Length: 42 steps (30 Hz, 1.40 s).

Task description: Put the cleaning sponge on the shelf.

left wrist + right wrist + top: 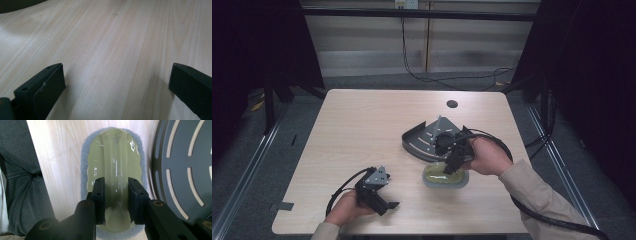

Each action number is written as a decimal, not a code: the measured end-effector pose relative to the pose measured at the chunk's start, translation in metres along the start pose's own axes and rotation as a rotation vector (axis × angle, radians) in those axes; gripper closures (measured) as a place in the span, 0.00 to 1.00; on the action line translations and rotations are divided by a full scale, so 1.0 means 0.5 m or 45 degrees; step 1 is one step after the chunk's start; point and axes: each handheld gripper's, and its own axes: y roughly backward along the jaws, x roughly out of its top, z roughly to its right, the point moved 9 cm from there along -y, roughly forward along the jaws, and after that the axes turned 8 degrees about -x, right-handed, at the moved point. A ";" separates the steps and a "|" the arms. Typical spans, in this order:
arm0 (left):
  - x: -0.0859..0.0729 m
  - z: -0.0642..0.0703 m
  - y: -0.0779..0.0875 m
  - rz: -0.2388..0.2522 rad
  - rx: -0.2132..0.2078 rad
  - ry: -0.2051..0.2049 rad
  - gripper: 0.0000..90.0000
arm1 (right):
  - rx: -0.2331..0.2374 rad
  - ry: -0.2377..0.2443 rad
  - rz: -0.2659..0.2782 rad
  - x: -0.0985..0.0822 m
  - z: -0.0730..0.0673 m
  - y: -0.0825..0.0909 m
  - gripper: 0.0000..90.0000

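Right hand-held gripper (116, 203): closed on the raised middle ridge of the sponge-backed scrubber (113, 155), seemingly gripping it.
Scrubber axis: twelve-to-six along the jaws.
Left hand-held gripper (379, 200): wide open, empty, well apart at eight o'clock.

sponge (85, 170): grey-blue fuzzy rim, glossy pale olive-green top
rack (185, 167): dark grey, pale slots
table (362, 130): light wood grain
grippers' jaws: black
sleeve (537, 190): beige
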 end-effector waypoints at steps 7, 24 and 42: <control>0.000 0.000 0.000 0.001 -0.002 0.001 0.00 | -0.008 -0.045 -0.002 0.003 0.024 0.011 0.78; 0.000 0.000 0.000 -0.003 -0.003 0.001 0.00 | -0.033 -0.103 0.028 0.018 0.071 0.025 0.78; 0.000 0.000 0.000 -0.003 -0.003 0.001 0.00 | -0.071 -0.203 0.055 0.008 0.134 0.023 0.78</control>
